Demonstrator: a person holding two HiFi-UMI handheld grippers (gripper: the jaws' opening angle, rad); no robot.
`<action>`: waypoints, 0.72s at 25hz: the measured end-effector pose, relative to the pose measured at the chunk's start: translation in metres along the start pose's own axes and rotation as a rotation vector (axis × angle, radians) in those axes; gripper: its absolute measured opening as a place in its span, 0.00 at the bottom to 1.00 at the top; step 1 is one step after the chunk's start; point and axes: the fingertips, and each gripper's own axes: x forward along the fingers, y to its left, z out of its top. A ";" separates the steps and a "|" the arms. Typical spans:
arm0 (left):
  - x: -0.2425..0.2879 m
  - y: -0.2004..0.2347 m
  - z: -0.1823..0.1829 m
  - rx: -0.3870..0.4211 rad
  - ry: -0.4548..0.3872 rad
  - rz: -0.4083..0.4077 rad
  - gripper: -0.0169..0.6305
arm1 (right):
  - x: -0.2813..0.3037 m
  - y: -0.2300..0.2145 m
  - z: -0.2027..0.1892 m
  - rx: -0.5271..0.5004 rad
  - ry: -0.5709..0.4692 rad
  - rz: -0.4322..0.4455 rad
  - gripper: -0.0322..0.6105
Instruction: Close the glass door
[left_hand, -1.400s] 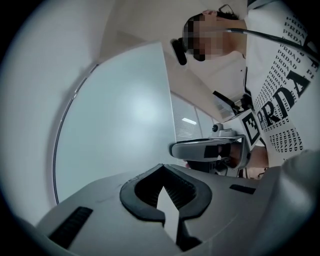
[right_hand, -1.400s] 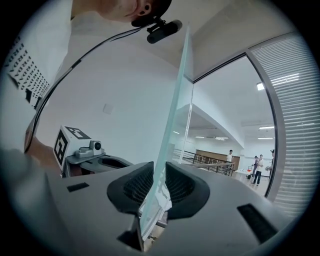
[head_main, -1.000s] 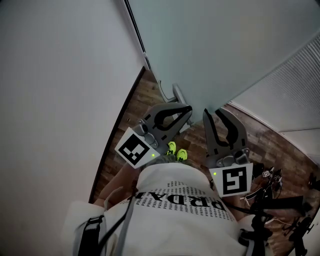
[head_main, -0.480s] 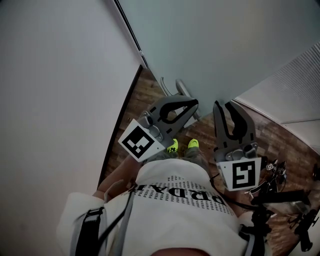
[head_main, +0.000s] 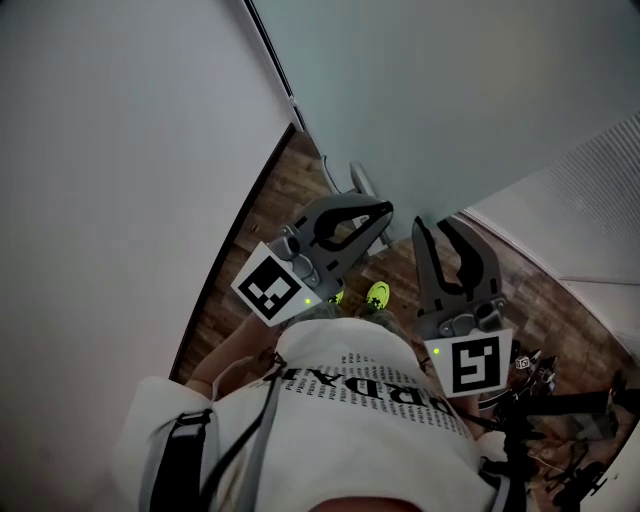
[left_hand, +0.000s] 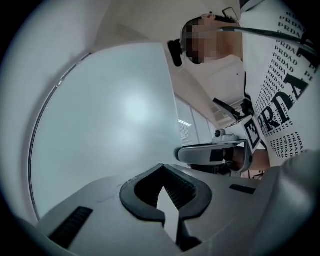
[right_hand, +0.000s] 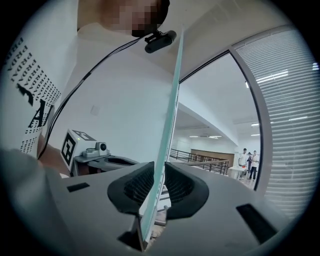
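the pale frosted glass door (head_main: 430, 90) is standing at the far side, over brown wood-plank floor (head_main: 285, 190), beside a white wall (head_main: 110, 160). the right tool (head_main: 440, 228) is clamping its free edge; the left tool (head_main: 378, 211) is hanging pinched shut, empty, just left.

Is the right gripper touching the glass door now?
Touching. In the right gripper view, the right gripper has its jaws pressed on both faces of the glass door at its edge, with no gap visible.
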 end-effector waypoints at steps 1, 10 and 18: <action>0.000 0.001 -0.003 0.000 -0.009 0.015 0.02 | 0.001 0.001 -0.003 -0.001 -0.002 0.020 0.14; -0.006 0.005 -0.006 -0.004 -0.048 0.087 0.02 | 0.010 0.013 0.008 -0.067 -0.027 0.090 0.14; -0.003 0.002 0.002 0.003 -0.022 0.045 0.02 | 0.003 0.007 0.020 -0.070 -0.010 0.020 0.14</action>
